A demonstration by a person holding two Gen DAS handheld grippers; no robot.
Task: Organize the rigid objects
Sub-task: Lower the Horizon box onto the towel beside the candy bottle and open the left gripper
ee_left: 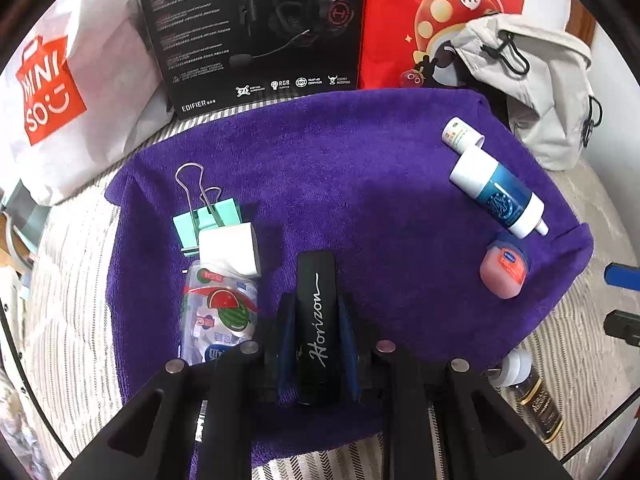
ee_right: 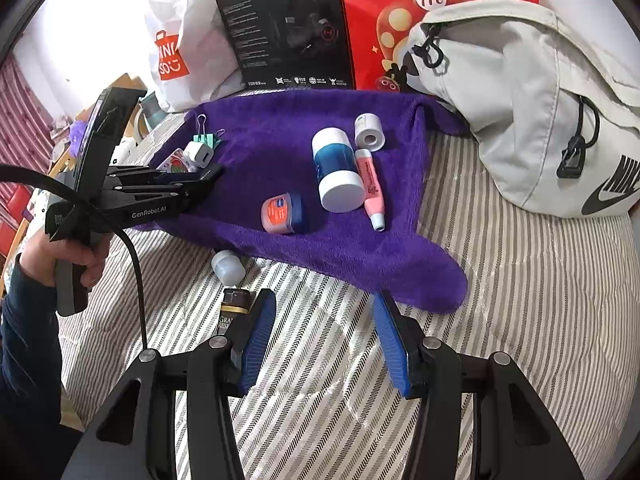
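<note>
Towel point(ee_left: 360, 184) centre bare between objects

home bedroom, not a lab. striped bed point(ee_right: 500, 300) as the landmark: purple towel point(ee_right: 280, 128) spread on it, miniso shopping bag point(ee_right: 176, 52), headset box point(ee_right: 288, 32) and red snack bag point(ee_right: 400, 20) propped along its far edge, grey nike backpack point(ee_right: 540, 120) on its right side.

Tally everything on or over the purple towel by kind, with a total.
Binder clip: 1
Charger: 1
Packet: 1
Black case: 1
White roll: 1
Blue bottle: 1
Highlighter: 1
Jar: 1
Total: 8
</note>
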